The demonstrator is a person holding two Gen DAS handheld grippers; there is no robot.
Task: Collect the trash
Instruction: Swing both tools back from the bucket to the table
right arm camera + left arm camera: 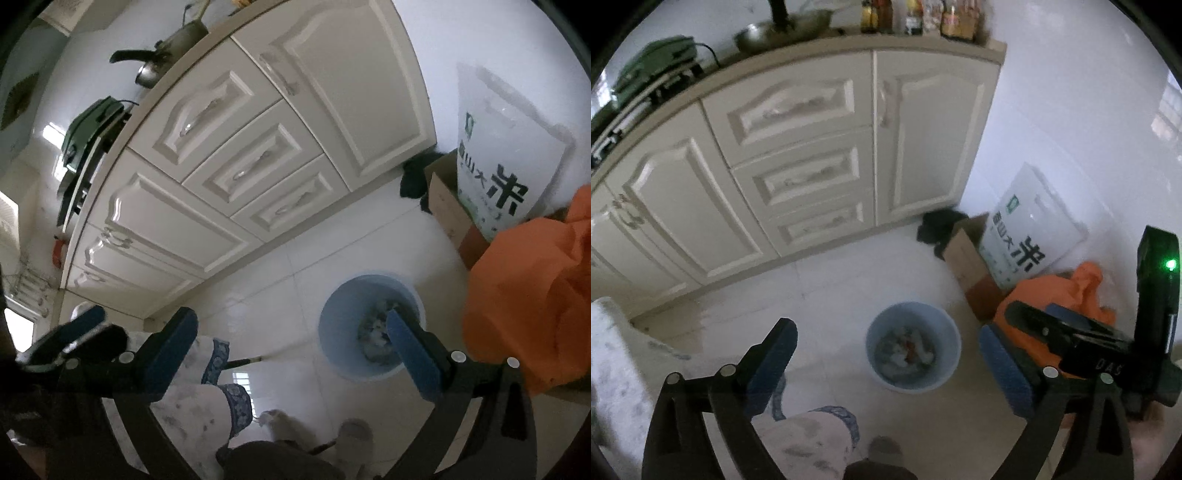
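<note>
A light blue trash bin point(913, 347) stands on the white tiled floor with mixed trash in its bottom; it also shows in the right wrist view point(371, 328). My left gripper point(886, 358) is open and empty, high above the bin, with the bin between its fingers. My right gripper point(291, 343) is open and empty, its right finger point(410, 350) over the bin. The right gripper's body shows at the right of the left wrist view point(1108, 332).
Cream kitchen cabinets point(798, 155) run along the back. A cardboard box point(971, 262), a white rice bag point(1030, 236) and an orange plastic bag point(532, 291) sit right of the bin. The person's patterned trouser leg point(207, 402) and slippers are below.
</note>
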